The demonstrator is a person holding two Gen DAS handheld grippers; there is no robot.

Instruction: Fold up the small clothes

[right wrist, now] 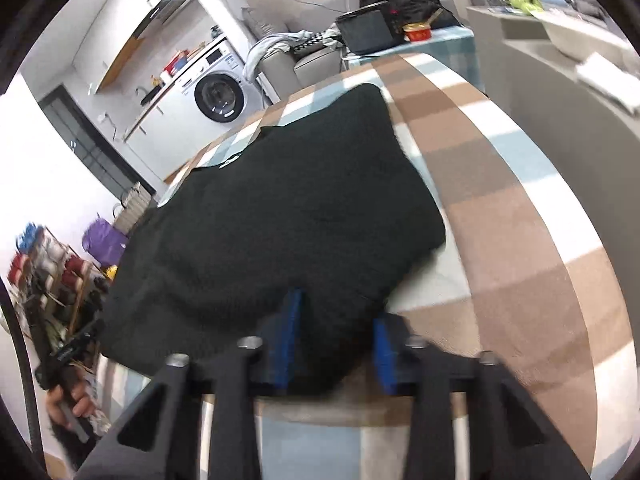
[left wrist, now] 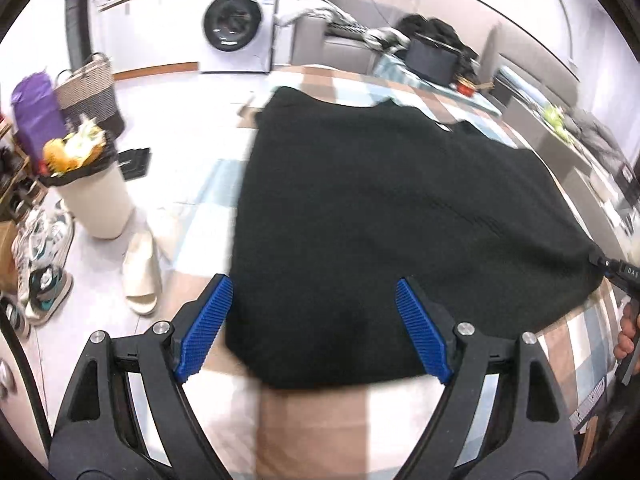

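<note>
Left wrist view: your left gripper (left wrist: pixel 314 328) hangs over the near edge of the black knitted garment (left wrist: pixel 400 216), blue ribbed pads (left wrist: pixel 204 328) spread wide, nothing pinched between them. Garment lies flat on the checked brown, white and pale-blue blanket (left wrist: pixel 312 420) that covers the table; its left side runs along the blanket's left edge and its near hem sits just short of the near edge.

At the far right of this view your right gripper (left wrist: pixel 600 262) meets the garment's near right corner. Your hand (left wrist: pixel 628 336) shows below it.

Right wrist view: blue pads (right wrist: pixel 288 344) stand close together with the garment's near hem bunched between them; fabric fills the gap, so the tool is clamped on the garment. Frame is blurred, pad contact not sharp. Your left gripper (right wrist: pixel 76 346) and the hand (right wrist: pixel 68 400) holding it show at the lower left, beside the garment's other near corner.

Off the blanket: white front-loading washing machine (left wrist: pixel 236 24), cream bin with black liner (left wrist: pixel 94 196), cream slipper (left wrist: pixel 142 276) on the floor.
</note>
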